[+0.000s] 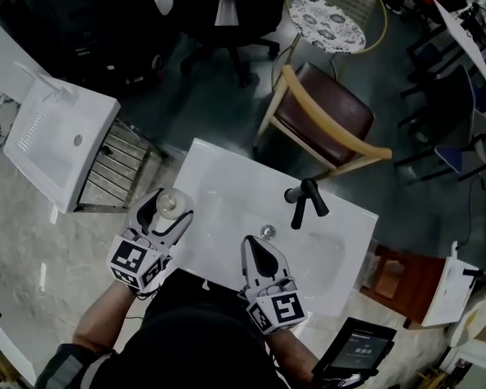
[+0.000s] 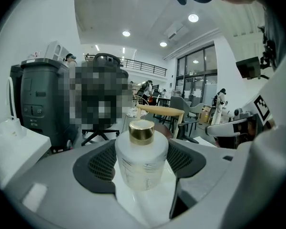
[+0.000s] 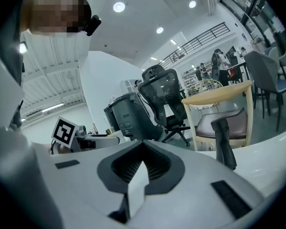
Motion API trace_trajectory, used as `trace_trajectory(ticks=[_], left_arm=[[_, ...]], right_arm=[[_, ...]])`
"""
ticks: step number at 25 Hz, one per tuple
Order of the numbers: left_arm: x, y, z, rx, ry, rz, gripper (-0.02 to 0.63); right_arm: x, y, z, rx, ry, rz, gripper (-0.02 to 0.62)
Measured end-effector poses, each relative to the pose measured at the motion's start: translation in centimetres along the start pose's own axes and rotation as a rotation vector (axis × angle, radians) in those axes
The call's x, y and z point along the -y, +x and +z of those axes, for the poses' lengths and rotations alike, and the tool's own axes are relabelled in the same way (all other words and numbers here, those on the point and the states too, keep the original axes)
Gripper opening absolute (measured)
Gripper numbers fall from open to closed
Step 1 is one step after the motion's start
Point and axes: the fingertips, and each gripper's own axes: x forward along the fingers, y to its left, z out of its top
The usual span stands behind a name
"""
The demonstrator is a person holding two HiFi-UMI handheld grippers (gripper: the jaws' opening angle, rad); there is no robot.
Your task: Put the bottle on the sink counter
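Observation:
A frosted white bottle (image 1: 168, 204) with a gold cap stands upright at the left end of the white sink counter (image 1: 227, 186). My left gripper (image 1: 167, 210) is shut on it, one jaw on each side. In the left gripper view the bottle (image 2: 142, 159) fills the gap between the dark pads of that gripper (image 2: 142, 168), with white counter beneath it. My right gripper (image 1: 262, 254) hovers over the counter's front edge, shut and holding nothing; in its own view this gripper (image 3: 142, 168) points toward the black faucet (image 3: 224, 143).
The black faucet (image 1: 304, 199) stands at the counter's back, with a drain (image 1: 266, 232) in the basin. A wooden chair with a brown seat (image 1: 328, 124) sits behind the counter. A second white sink (image 1: 57, 136) stands at left, a tablet (image 1: 356, 351) at lower right.

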Motion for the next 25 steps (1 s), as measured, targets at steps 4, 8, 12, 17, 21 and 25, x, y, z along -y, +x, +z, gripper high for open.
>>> trace_trajectory(ticks=[4, 8, 12, 17, 21, 25], left_arm=[[-1.3, 1.7, -0.3, -0.009, -0.001, -0.006, 0.328], [-2.2, 3.7, -0.7, -0.028, -0.003, -0.023, 0.328], [-3.2, 5.5, -1.2, -0.022, 0.004, -0.039, 0.328], [-4.7, 7.6, -1.9, -0.037, -0.002, -0.045, 0.328], [-5.3, 9.0, -2.4, -0.047, -0.002, -0.044, 0.328], [-5.8, 10.1, -2.7, -0.051, 0.003, -0.048, 0.328]], right_arm=[[0.4, 1.1, -0.4, -0.012, 0.011, -0.019, -0.005], [1.2, 2.0, -0.6, -0.026, 0.025, -0.046, -0.005], [1.7, 2.9, -1.3, -0.042, 0.033, -0.067, -0.005], [2.3, 4.2, -1.9, -0.065, 0.06, -0.093, -0.005], [2.6, 4.8, -2.5, -0.082, 0.079, -0.097, -0.005], [2.6, 5.4, -2.9, -0.091, 0.091, -0.097, -0.005]])
